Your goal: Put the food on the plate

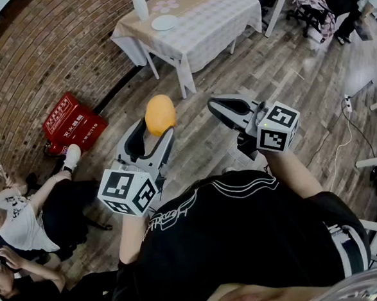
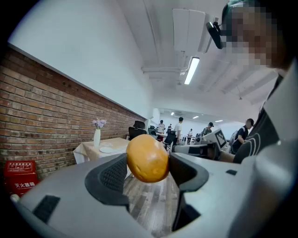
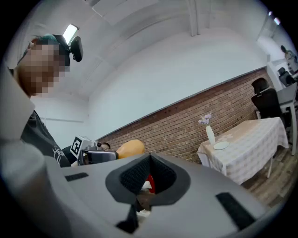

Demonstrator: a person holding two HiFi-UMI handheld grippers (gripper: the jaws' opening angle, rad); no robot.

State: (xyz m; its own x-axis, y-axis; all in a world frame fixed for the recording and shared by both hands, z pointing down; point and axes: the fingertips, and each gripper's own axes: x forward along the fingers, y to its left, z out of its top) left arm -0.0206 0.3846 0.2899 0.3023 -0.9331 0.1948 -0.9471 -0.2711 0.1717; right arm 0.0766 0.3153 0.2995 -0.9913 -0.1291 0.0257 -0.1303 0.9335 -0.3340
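Note:
A smooth orange-yellow rounded piece of food (image 1: 159,114) is held up in the air, with my left gripper (image 1: 154,126) shut on it. Both pads press its sides in the left gripper view, where the food (image 2: 147,158) fills the gap of the left gripper (image 2: 147,171). My right gripper (image 1: 228,109) hovers to the right at about the same height, shut with nothing in it; its jaws meet in the right gripper view (image 3: 148,175). The white plate (image 1: 164,22) lies far ahead on a cloth-covered table (image 1: 213,17), beside a white vase (image 1: 140,4).
A red crate (image 1: 73,123) stands by the brick wall at the left. People (image 1: 26,216) sit on the wooden floor at the lower left. Office chairs (image 1: 323,5) stand at the back right, and a white cable (image 1: 348,119) lies on the floor at the right.

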